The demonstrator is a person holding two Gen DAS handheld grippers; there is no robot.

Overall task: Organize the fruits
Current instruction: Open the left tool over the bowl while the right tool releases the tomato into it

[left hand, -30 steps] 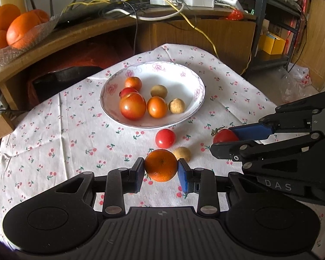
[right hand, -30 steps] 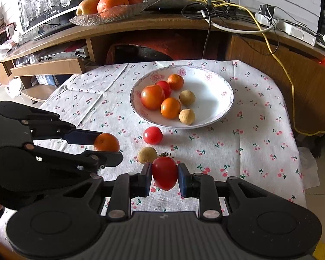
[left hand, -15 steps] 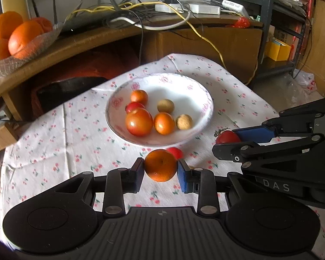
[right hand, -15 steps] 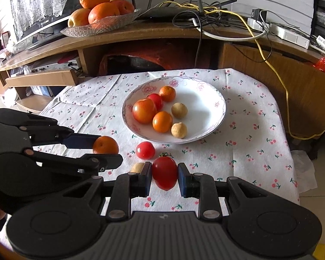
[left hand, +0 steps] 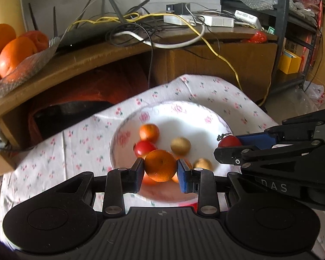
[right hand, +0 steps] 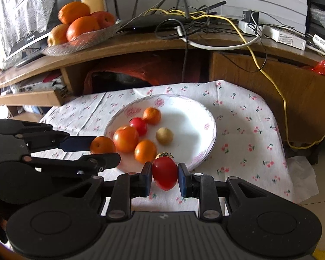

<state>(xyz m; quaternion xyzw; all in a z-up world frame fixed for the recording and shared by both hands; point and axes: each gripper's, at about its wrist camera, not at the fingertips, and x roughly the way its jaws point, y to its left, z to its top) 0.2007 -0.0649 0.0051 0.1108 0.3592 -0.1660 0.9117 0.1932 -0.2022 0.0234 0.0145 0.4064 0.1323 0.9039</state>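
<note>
fruits are mostly gathered already: the white bowl (right hand: 208, 117), at the centre of the right wrist view, holds a big tomato (right hand: 125, 138), a small red one (right hand: 138, 126), two little oranges (right hand: 151, 115) and a pale round fruit (right hand: 164, 135), with another pale one half hidden behind the carried tomato. two more are on their way in. the left gripper (left hand: 160, 169) has its jaws clamped on an orange (left hand: 160, 168), low in the middle of the left wrist view, hanging over the near part of the bowl. the right gripper (right hand: 164, 176) has its jaws pinched shut on a red tomato (right hand: 164, 176) with a green stem, low centre of its own view, just at the bowl's near rim, over the flowered cloth (right hand: 244, 134) that covers the surface.

by my reckoning what is left right now is to let both go inside the bowl. a sliver of red shows under the left gripper at the lower centre of its view; i cannot tell if that is a stray fruit on the cloth. the oranges in the glass dish (right hand: 80, 43) on the shelf, upper left, look like no part of this job.
</note>
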